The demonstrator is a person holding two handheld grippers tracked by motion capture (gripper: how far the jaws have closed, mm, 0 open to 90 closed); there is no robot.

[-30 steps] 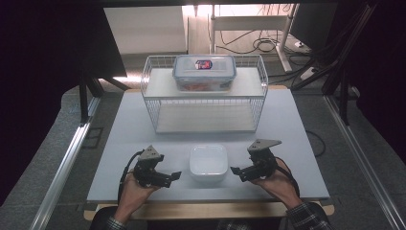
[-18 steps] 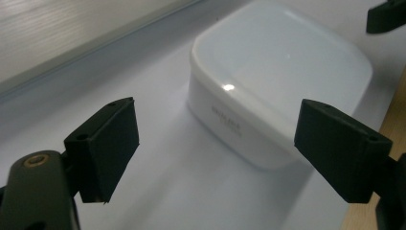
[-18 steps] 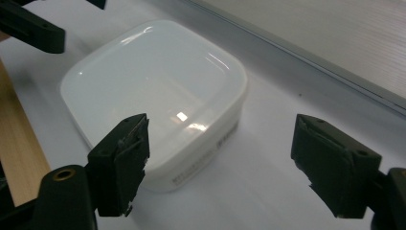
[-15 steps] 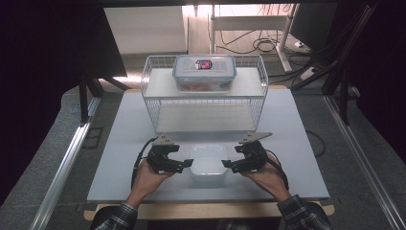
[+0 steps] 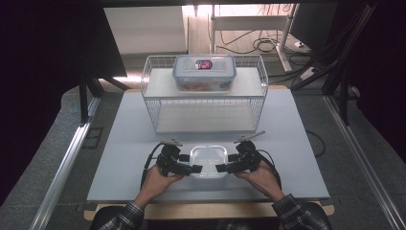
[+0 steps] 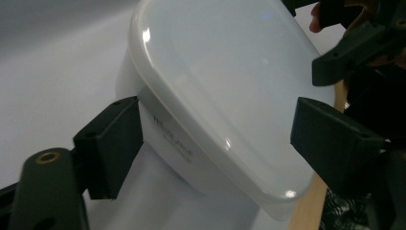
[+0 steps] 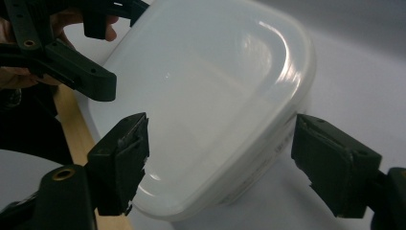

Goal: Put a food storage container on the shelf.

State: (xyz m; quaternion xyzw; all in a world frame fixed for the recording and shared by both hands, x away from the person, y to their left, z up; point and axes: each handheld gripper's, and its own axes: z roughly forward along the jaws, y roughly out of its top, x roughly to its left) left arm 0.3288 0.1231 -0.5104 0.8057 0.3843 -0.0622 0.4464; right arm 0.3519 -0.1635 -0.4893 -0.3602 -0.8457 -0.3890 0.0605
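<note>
1. From the high view, the white lidded container [image 5: 208, 161] sat near the front edge of the counter [image 5: 124, 143], well short of the wire basket rack [image 5: 205, 111], on whose upper shelf a clear lidded box [image 5: 204, 73] already rested. The left claw [image 5: 193, 169] and the right claw [image 5: 221, 168] had come in from either side, jaw tips at the container's front corners. I judged the approach done and the grip still forming; lifting and placing were left.

2. In the left gripper view, the left claw [image 6: 215, 143] straddled one end of the container [image 6: 225, 96]. Its jaws had just been closing; the near jaw lay against the container's wall, the other jaw stood just off the lid's rim, so it was still partly open, gripping nothing firmly.

3. In the right gripper view, the right claw [image 7: 220, 158] bracketed the other end of the container [image 7: 210, 105]. Its jaws had likewise just been closing; a gap showed at the far jaw, so no hold was made yet. The container still rested on the counter.
</note>
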